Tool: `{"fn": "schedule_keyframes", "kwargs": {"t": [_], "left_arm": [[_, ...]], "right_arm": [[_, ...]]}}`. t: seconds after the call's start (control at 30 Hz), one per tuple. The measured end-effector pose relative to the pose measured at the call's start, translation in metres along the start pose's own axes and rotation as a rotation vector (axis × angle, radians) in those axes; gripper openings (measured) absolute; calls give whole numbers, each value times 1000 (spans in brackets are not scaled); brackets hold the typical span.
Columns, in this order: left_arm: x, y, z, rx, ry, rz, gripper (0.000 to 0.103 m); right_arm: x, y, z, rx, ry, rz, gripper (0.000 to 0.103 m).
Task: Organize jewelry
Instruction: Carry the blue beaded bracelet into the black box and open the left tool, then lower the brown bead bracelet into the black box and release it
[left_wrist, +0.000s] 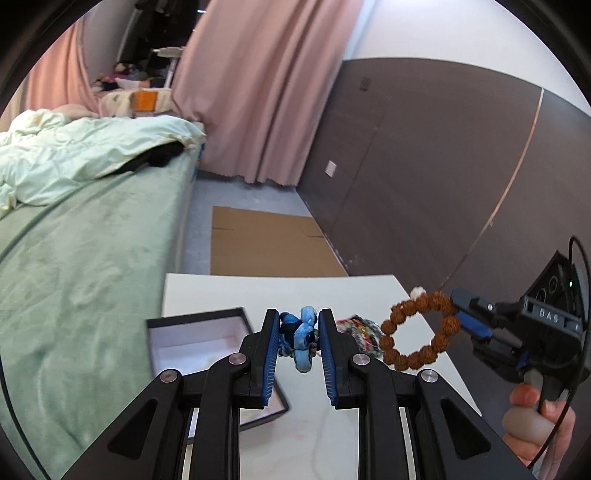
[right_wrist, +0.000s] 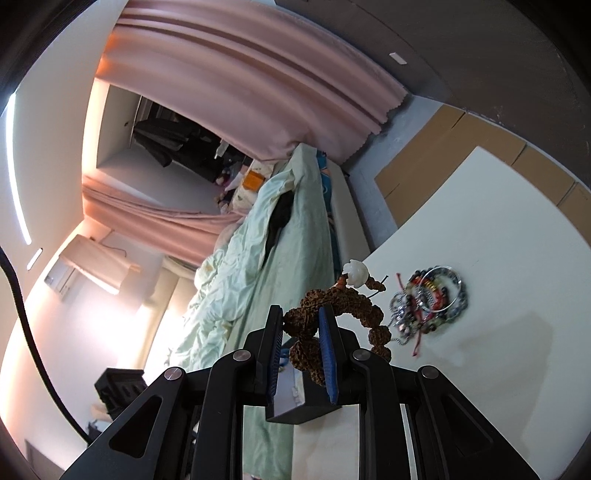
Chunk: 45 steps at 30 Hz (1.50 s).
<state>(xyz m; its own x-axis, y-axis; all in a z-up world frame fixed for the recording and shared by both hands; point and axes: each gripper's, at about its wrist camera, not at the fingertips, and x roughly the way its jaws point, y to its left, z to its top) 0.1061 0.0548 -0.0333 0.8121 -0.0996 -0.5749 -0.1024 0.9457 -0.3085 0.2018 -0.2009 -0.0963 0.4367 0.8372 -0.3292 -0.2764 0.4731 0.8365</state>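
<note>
Left tool (left_wrist: 298, 334): jaws narrow, pads pinching a blue bead bracelet (left_wrist: 301, 338), which is bunched between them and lifted clear of the worktop (left_wrist: 280, 291).

Right tool (right_wrist: 301, 341): jaws also narrow, pads clamped on a brown bead bracelet (right_wrist: 332, 317). Seen from left wrist cam, the loop hangs open in the air off the tool tips, over the worktop's right edge. A white bead (right_wrist: 355, 272) sits at the loop's top, w/ short cord ends beside it. A person's hand (left_wrist: 535, 421) grips the right tool's handle, lower right in left view.

Open jewelry box (left_wrist: 199, 343): dark walls, pale lining, on worktop near the left edge, just left of and partly under the left tool. Contents not clear.

Remaining jewelry pile (right_wrist: 428, 299): silver bangle, chain, red cord and mixed beads heaped together on worktop, to the right of the right tool, apart from the box. In left view it lies between the two held bracelets, partly hidden by the left tool's right finger.

Surroundings: bed (left_wrist: 92, 258) w/ green cover beside worktop; flat cardboard (left_wrist: 266, 243) on floor beyond; pink curtain (left_wrist: 258, 92) behind.
</note>
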Motion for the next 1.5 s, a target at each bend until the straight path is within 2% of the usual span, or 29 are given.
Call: {"fn": "schedule_keyframes", "kwargs": {"t": [0.1,0.13,0.17,0.2,0.27,0.33,0.87,1.1,1.17,1.23,1.5], "left_arm": [[-3,13,2,-28,2,33,23],[-3,18,2,-40,11,42,30],[-1,22,2,-53,24,42,48],[-1,28,3,-67,39,46,74],[-7,35,2,-90,10,64,92],[-17,41,4,-96,-30,79,93],[-33,74,9,-163,-46,130,93],[-37,85,10,-189,-53,133,93],[-37,86,11,-193,-54,132,93],[-38,87,11,-198,-54,128,93],[-38,85,9,-203,-46,112,93]], "right_arm": [[7,5,-4,-12,14,5,21],[9,7,-5,-15,19,7,21],[11,8,-6,-17,26,10,21],[13,8,-6,-19,32,14,21],[18,11,-9,-25,43,21,21],[22,16,-14,-34,53,30,21],[74,53,-40,-96,141,159,21],[97,68,-55,-152,164,95,21],[109,71,-61,-157,207,104,23],[119,68,-62,-132,271,124,31],[92,48,-46,-85,215,79,34]]}}
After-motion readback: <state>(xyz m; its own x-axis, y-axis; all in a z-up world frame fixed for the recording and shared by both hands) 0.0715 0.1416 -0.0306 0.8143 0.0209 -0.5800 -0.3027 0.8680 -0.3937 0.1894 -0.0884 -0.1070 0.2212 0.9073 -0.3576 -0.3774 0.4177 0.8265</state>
